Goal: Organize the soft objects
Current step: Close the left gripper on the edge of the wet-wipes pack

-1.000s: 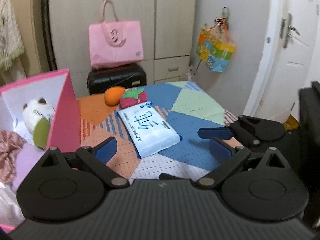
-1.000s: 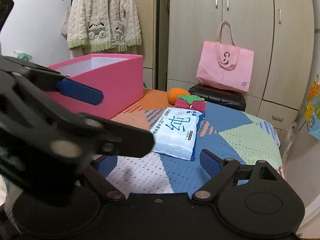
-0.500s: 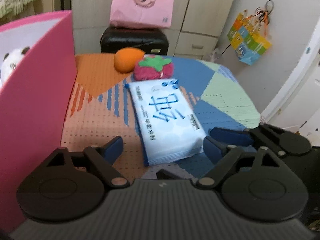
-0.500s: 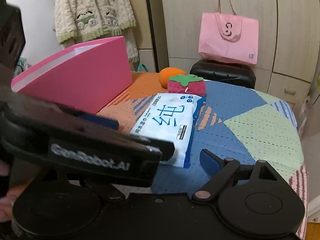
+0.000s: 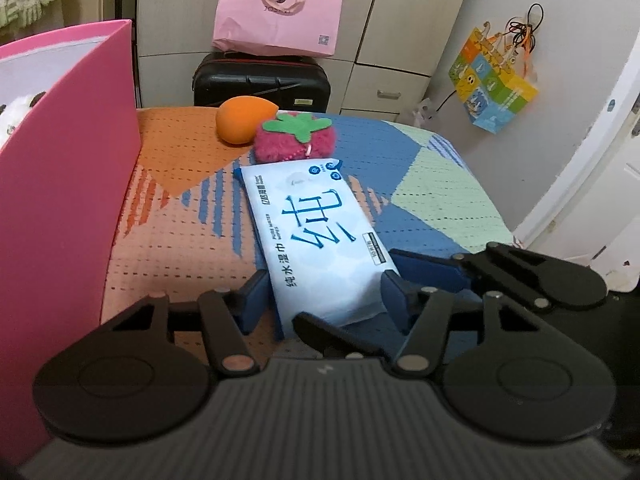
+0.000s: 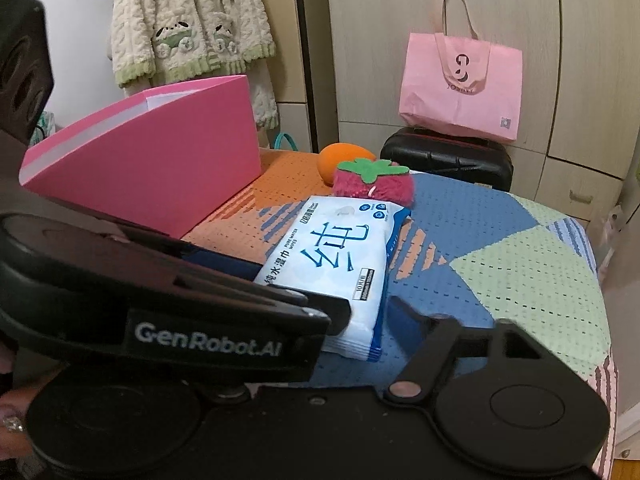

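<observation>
Wet-wipes pack (image 5: 316,240) lies flat on the patchwork cloth (image 5: 180,240), just in front of the plush strawberry (image 5: 296,140) and beside the pink box (image 5: 68,184). Left gripper (image 5: 324,292), jaws just closing, pinches the pack's near end. Right gripper (image 6: 384,312), also closing: grip cannot be told. Risk: slick film wrapper, end-only hold; pack may sag or slip on lifting
</observation>
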`<state>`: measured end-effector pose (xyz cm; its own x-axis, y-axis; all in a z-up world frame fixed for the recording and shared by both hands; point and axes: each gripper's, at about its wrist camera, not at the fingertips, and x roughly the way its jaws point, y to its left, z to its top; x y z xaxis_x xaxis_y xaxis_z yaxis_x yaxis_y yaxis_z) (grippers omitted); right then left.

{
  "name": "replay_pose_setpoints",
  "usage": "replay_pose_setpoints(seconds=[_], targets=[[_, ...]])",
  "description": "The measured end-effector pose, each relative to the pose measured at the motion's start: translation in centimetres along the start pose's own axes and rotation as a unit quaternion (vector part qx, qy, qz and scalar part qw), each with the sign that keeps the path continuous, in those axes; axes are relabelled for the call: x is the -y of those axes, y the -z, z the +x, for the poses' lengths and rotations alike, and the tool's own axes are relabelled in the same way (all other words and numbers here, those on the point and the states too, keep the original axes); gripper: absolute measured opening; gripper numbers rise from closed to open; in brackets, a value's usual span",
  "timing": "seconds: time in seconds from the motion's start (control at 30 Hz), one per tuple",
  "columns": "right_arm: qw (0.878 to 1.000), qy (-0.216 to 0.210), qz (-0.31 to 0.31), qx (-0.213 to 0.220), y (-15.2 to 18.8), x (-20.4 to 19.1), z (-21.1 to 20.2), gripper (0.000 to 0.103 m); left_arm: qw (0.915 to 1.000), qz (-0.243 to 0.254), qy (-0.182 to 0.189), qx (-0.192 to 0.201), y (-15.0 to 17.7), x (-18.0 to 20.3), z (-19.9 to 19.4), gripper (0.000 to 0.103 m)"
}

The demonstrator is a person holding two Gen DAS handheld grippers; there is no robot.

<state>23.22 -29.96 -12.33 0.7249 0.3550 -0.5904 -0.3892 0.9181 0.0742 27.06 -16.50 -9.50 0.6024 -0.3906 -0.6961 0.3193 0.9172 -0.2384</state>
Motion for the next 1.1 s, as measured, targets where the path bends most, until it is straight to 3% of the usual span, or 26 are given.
replay_pose_setpoints(seconds=[0.13,0.4,0.57,0.67,0.77,0.87,0.93,1.1], targets=[[1.000,0.000,0.014,0.003,0.2,0.2,-0.7,0.059,0.9999,-0.005,0.009,0.000,0.3,-0.2,-0.3,0.059],[1.000,0.006,0.020,-0.001,1.8,-1.0,-2.8,0.057,0.9993,0.011,0.031,-0.019,1.7,0.3,-1.8,0.060],[1.000,0.005,0.010,-0.002,2.5,-1.2,-2.6,0.066,0.9991,0.010,0.037,-0.021,2.0,-0.1,-1.8,0.060],[1.000,-0.013,-0.011,0.000,3.0,-1.4,-2.4,0.079,0.9988,0.031,0.034,-0.016,2.2,0.2,-1.7,0.060],[1.000,0.006,-0.021,0.006,3.2,-2.2,-2.1,0.080,0.9984,0.051,0.024,-0.001,2.9,0.7,-1.7,0.059],[0.999,0.024,-0.017,0.016,3.4,-2.6,-2.3,0.073,0.9987,0.043,0.022,0.015,3.5,0.7,-2.0,0.059],[0.999,0.034,-0.008,0.025,3.7,-2.6,-2.7,0.060,0.9985,0.045,0.026,0.019,3.6,0.6,-2.2,0.059],[0.999,0.033,0.011,0.040,4.2,-2.2,-3.3,0.051,0.9979,0.047,0.032,0.031,4.1,0.7,-2.7,0.059]])
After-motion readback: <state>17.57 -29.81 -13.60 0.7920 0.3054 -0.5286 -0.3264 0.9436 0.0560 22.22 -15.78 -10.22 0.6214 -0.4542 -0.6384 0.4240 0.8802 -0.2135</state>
